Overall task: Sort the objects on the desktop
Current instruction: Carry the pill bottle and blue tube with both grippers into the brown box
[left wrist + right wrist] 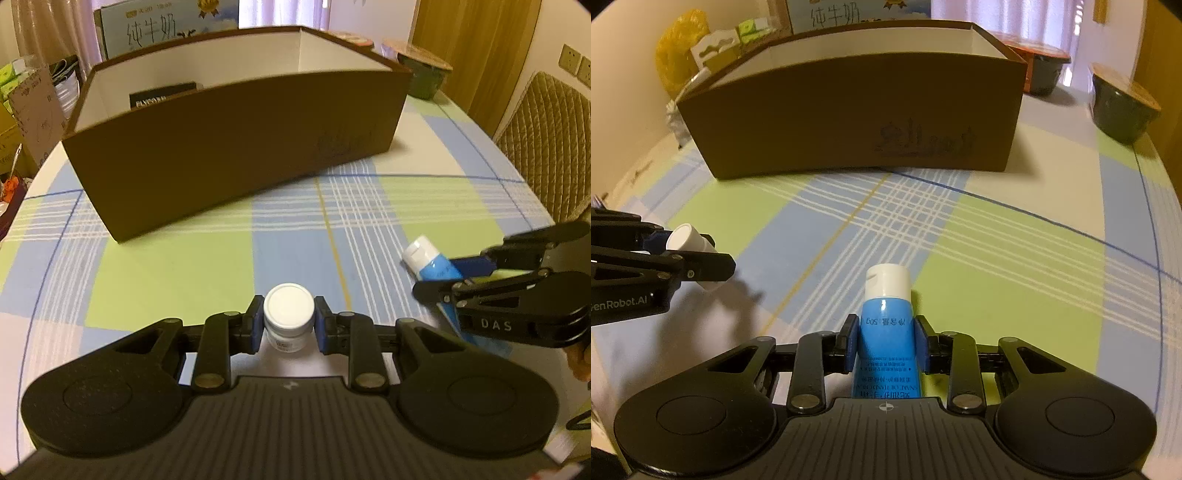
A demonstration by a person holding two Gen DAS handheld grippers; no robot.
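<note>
The left gripper (288, 321) is clamped on a small white-lidded jar (288, 308), and the right gripper (885, 341) has its pads against a blue tube (886, 325) whose long axis runs straight ahead, white cap foremost. Both sit near the desk's (1015, 258) front edge. The brown box (857, 110) stands open-topped straight beyond them toward the far edge, about equally near either hand.

Black hand-held gripper (288, 320), blue pads (255, 325)
</note>
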